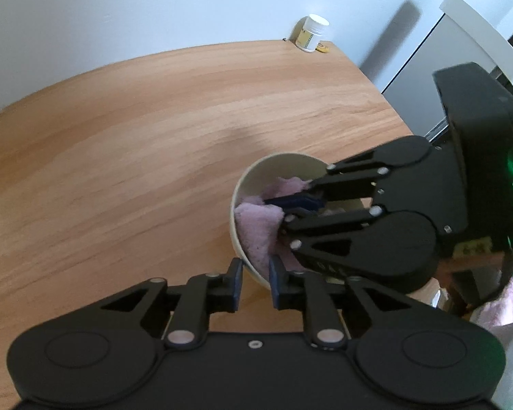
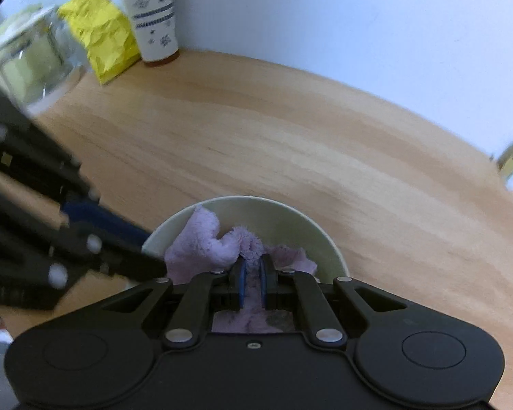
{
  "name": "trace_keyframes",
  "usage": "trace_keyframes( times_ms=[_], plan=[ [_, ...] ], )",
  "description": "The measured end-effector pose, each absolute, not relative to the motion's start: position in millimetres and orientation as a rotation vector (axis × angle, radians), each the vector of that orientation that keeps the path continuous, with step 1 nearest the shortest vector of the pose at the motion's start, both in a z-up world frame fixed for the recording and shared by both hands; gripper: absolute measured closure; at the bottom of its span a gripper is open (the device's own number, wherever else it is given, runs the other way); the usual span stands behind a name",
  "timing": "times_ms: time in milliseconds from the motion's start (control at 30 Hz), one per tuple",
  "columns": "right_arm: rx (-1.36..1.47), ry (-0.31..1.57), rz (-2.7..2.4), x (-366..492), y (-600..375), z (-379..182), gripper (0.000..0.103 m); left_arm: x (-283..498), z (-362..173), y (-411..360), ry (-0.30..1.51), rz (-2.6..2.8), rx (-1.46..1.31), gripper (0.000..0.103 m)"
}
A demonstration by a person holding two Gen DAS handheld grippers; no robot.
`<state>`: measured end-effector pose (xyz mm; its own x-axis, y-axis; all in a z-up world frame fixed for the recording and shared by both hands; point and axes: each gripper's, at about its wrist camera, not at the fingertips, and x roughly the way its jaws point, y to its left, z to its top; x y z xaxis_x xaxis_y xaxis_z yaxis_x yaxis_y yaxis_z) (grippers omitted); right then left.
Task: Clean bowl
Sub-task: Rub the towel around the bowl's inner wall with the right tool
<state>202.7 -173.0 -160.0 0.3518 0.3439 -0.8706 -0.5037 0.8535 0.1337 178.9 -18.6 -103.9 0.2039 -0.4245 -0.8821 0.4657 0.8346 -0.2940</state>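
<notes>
Steadying the bowl [image 1: 246, 212] at the bench's [image 1: 154, 130] five o'clock edge, your left tongs [image 1: 254, 282] pinch its near rim so it cannot slide, while your right tongs [image 2: 252, 282], pressed together on the lilac cloth [image 2: 201, 242], scrub inside.

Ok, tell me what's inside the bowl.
A crumpled lilac cloth fills the bowl, pinched by the right tongs reaching in. The cloth and the tongs hide the bowl's bottom, so any dirt there can't be seen.

A yellow bag [image 2: 99, 39] leans beside a patterned canister [image 2: 154, 17].
</notes>
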Motion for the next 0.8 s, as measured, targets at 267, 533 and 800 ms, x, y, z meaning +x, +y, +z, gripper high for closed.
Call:
trace_keyframes(
  times_ms=[267,533,800],
  plan=[
    [-0.341,1.09,0.796,206,-161,-160,0.091,173,-106,-16,1.276,-0.636,0.0,0.08],
    [-0.411,1.077,0.954,205,-164,-153,0.093,170,-95,-2,1.283,-0.601,0.033,0.08],
    [-0.257,0.982,0.653,181,-182,-126,0.089,185,-98,6,1.276,-0.596,0.012,0.08]
  ],
)
